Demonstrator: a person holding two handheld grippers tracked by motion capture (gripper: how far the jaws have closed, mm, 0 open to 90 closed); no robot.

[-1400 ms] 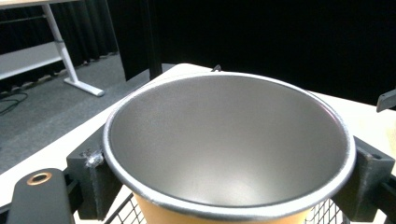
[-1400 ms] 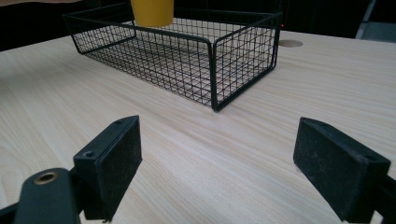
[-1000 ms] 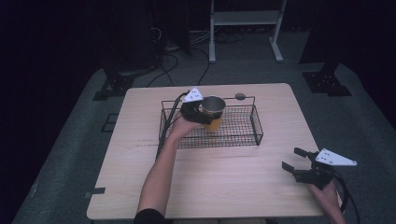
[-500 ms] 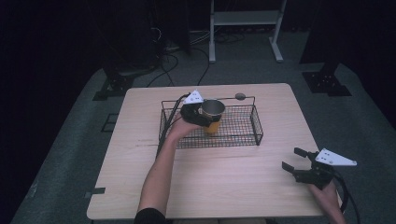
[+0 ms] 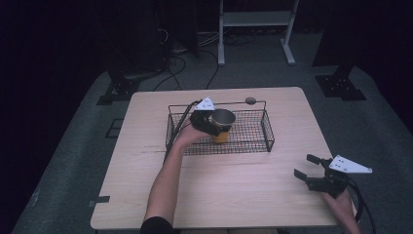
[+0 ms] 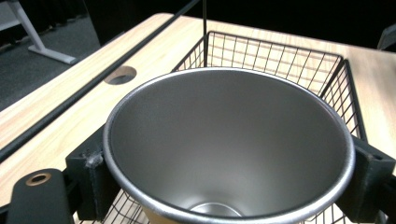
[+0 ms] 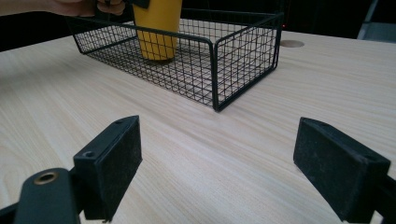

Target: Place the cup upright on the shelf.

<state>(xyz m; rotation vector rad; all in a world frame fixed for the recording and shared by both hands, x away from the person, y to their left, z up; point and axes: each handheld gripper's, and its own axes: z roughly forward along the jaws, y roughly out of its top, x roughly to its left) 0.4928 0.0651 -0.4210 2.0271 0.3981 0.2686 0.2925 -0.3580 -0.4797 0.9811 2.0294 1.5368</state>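
A yellow cup [image 5: 221,126] with a steel rim and bare metal inside [image 6: 229,144] stands upright on the floor of a black wire basket [image 5: 263,127] at the table's middle. My left gripper [image 5: 208,122] is shut on the cup's rim, one jaw on each side of it in the left gripper view. Seen from the right gripper view, the cup [image 7: 157,28] rests on the basket [image 7: 219,60] mesh, held from above. My right gripper [image 5: 311,169] hovers open over the table's near right corner, with nothing between its jaws [image 7: 219,172].
The light wood table [image 5: 229,190] has a round cable hole [image 5: 250,101] behind the basket. A metal stand [image 5: 253,22] and cables lie on the grey floor beyond the far edge. Dark equipment bases sit on the floor left and right of the table.
The left gripper has lowered the cup a little, down to the basket floor. The right gripper has stayed where it was.
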